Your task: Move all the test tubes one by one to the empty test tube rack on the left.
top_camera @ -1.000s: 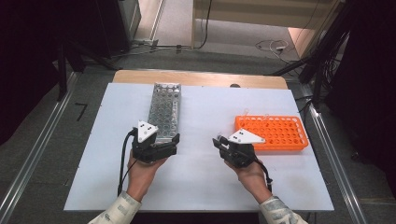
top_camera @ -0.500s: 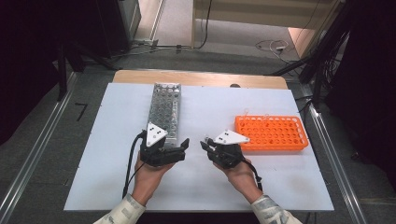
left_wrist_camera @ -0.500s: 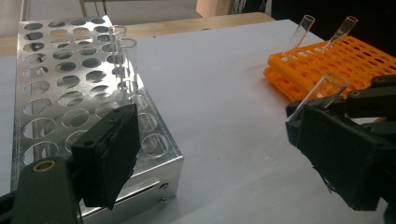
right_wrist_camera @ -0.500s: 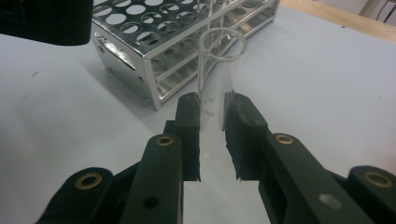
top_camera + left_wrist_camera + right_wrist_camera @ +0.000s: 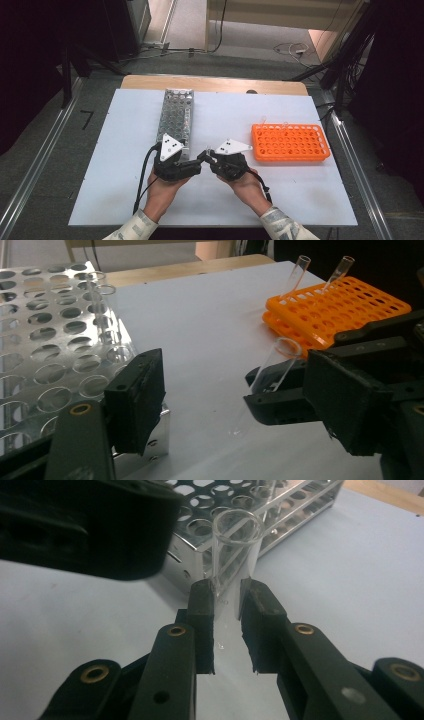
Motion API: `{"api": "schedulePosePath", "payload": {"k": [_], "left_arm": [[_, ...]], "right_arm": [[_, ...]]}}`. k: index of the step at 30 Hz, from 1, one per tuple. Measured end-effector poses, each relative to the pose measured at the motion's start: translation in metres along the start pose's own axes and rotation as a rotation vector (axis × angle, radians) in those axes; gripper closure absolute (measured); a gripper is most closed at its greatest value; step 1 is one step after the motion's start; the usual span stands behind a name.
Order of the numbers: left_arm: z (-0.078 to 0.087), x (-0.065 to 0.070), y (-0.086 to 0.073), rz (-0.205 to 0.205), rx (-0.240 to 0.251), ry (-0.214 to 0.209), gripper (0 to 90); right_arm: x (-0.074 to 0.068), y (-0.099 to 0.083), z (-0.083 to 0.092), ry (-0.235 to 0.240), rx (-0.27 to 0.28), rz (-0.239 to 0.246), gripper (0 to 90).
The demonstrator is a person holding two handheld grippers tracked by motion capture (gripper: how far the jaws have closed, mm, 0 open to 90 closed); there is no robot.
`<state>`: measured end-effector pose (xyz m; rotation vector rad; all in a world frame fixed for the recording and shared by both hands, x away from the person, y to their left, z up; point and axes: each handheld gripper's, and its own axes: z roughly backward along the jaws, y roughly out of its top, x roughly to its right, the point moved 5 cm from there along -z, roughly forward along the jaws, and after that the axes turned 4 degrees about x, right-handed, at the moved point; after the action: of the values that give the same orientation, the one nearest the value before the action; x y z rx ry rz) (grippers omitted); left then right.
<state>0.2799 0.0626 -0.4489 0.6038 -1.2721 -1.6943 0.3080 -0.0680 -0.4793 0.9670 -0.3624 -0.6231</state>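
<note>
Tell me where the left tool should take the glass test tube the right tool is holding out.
Probably the upper half of the test tube, just under its open rim: the right tool clamps the middle, leaving the top free. The left tool, its jaws just narrowing with nothing between them, should close across the round wall from the steel rack side.

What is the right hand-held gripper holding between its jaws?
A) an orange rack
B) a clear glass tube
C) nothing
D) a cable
B: the right hand-held gripper has its jaws closed on a clear tube, open end up, near the metal rack.
</note>
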Motion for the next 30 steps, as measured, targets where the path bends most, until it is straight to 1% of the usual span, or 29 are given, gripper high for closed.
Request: {"api": "schedulePosePath", "payload": {"k": [3, 6, 7, 11, 12, 14, 18, 19, 25, 30], "left_arm": [[-0.001, 0.005, -0.001, -0.020, -0.002, -0.029, 30.1], [-0.001, 0.010, -0.002, -0.043, -0.003, -0.045, 34.5], [-0.001, 0.011, -0.003, -0.052, -0.002, -0.044, 36.3], [-0.001, 0.012, -0.003, -0.058, -0.004, -0.061, 47.4], [-0.001, 0.012, -0.004, -0.058, -0.002, -0.067, 52.1], [-0.001, 0.013, -0.004, -0.061, -0.005, -0.076, 57.8], [-0.003, 0.015, -0.006, -0.065, -0.012, -0.082, 62.3], [-0.003, 0.015, -0.006, -0.072, -0.014, -0.087, 62.8], [-0.003, 0.015, -0.006, -0.084, -0.010, -0.073, 70.7], [-0.002, 0.013, -0.006, -0.089, -0.001, -0.056, 74.9]], "right_arm": [[-0.005, 0.001, -0.002, 0.014, -0.001, 0.003, 73.1], [-0.009, 0.003, -0.002, 0.032, 0.002, 0.006, 73.0], [-0.010, 0.003, -0.002, 0.036, 0.003, 0.013, 73.0], [-0.014, 0.004, -0.001, 0.046, 0.003, 0.021, 73.0], [-0.014, 0.004, -0.001, 0.046, 0.003, 0.023, 73.0], [-0.014, 0.004, -0.001, 0.051, -0.001, 0.016, 73.0], [-0.014, 0.003, -0.001, 0.057, -0.005, 0.014, 73.0], [-0.014, 0.003, -0.002, 0.059, -0.004, 0.016, 73.0], [-0.015, 0.003, -0.002, 0.066, -0.011, 0.019, 73.0], [-0.015, 0.003, -0.001, 0.067, -0.013, 0.019, 73.0]]}}
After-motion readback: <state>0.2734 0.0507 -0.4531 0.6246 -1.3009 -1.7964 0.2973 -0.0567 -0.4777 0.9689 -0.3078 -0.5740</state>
